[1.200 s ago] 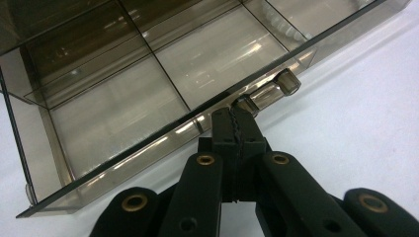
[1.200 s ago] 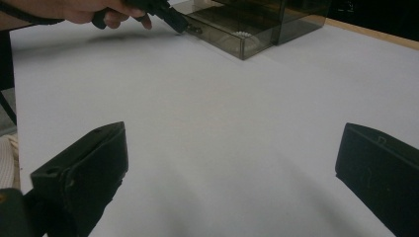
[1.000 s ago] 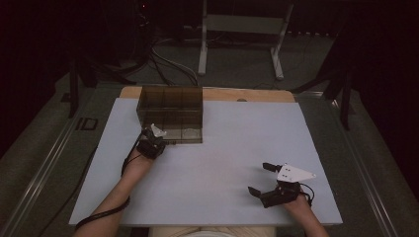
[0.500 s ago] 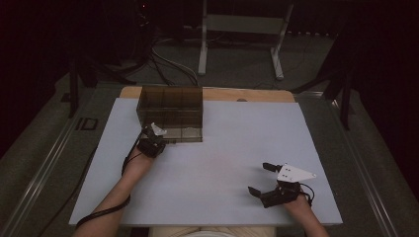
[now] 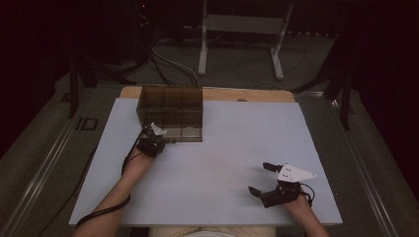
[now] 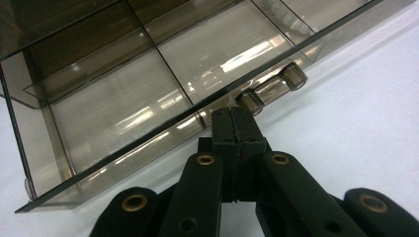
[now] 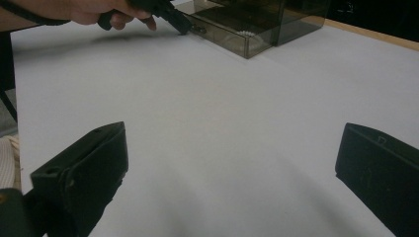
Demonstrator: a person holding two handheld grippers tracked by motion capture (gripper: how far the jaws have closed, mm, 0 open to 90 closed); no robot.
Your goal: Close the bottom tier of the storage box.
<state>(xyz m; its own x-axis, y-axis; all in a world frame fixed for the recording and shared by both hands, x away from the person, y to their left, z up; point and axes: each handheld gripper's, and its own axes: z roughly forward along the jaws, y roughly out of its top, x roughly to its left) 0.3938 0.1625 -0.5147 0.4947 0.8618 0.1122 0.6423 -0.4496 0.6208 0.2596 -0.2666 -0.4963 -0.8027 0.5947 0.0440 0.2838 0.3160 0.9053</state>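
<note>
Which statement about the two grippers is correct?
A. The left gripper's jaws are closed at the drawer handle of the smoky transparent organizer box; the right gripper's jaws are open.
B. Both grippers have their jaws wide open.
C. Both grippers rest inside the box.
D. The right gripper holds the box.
A: the left gripper has its jaws together right at the drawer handle of the organizer box, while the right gripper rests on the white table with jaws apart.

White table top [image 5: 217,168]; metal stand [image 5: 242,29]; floor cables [image 5: 168,61]
</note>
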